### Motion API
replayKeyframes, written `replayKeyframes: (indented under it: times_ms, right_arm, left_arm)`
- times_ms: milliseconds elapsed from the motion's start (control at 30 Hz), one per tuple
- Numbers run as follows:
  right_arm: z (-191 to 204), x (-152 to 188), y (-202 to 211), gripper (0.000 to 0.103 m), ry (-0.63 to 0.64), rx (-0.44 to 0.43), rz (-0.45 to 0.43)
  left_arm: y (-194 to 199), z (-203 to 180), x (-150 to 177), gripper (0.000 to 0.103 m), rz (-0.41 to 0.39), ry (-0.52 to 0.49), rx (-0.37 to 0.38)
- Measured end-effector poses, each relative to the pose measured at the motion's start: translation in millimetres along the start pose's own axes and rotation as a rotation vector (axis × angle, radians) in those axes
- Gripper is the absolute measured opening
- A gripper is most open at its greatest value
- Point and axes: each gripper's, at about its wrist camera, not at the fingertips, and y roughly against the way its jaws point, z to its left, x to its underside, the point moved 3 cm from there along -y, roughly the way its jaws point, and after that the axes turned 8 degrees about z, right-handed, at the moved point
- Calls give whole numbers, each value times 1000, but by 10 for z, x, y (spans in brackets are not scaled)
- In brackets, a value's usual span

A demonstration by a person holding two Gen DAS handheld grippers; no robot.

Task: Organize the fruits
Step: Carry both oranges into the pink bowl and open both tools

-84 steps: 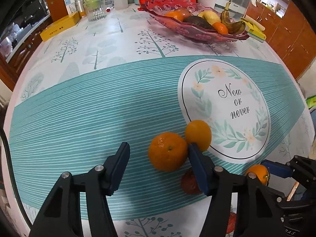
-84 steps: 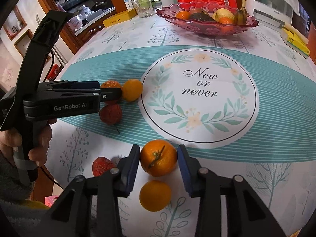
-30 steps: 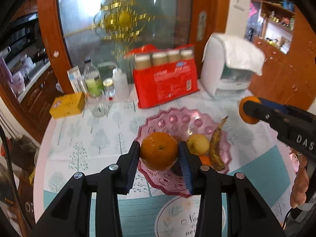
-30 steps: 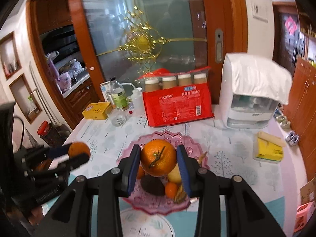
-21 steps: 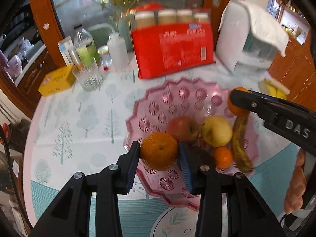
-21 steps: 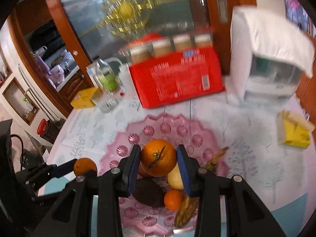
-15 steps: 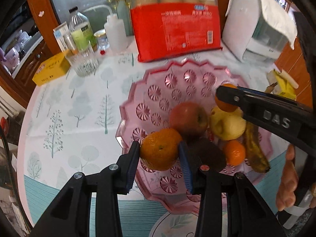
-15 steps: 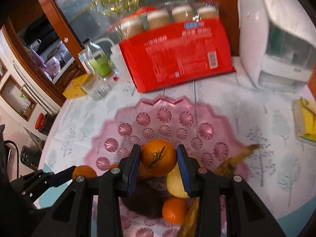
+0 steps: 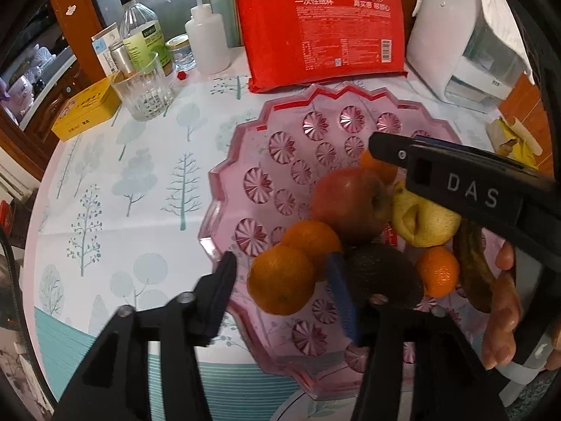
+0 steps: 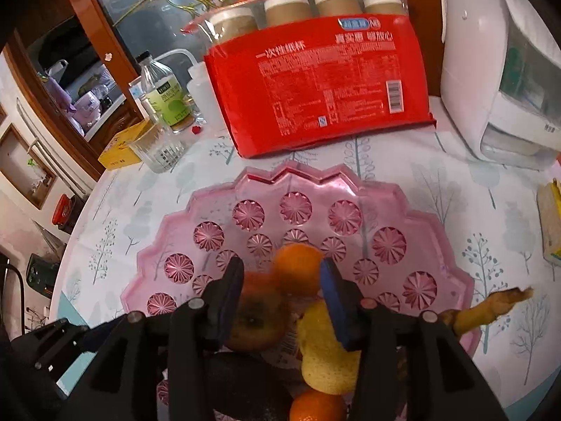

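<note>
Both oranges came off the bench into the pink dish point(image 9: 224, 179). Left gripper point(image 9: 280, 282) and right gripper point(image 10: 282, 287) have just opened partway; orange point(image 9: 280, 280) and orange point(image 10: 296, 270) sit released between the fingers. Risk: either rolls off the fruit pile.

Both grippers point steeply down. The left gripper point(image 9: 280, 280) has just been opening its jaws, and the right gripper point(image 10: 282, 280) too; neither one presses on anything.
</note>
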Motion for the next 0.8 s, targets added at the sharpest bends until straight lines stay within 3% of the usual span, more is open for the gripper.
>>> replayKeyframes:
  times_ms: [67,133,367,800]
  right_arm:
    - [27,-1,40,47,9,-6,-9]
    - [51,5,90,47,14,-9,-20]
    - [57,46,292,47,16,19,-74]
    - [-11,211,532,47,-12,40,-93]
  left_arm:
    - [12,-24,-4,66,-6,-5,-1]
    - [50,-44,-2,79,-25,-10,-34]
    - [196,-17,4,83,-53,1,-55]
    - [535,55,135,85,-80,33,-62]
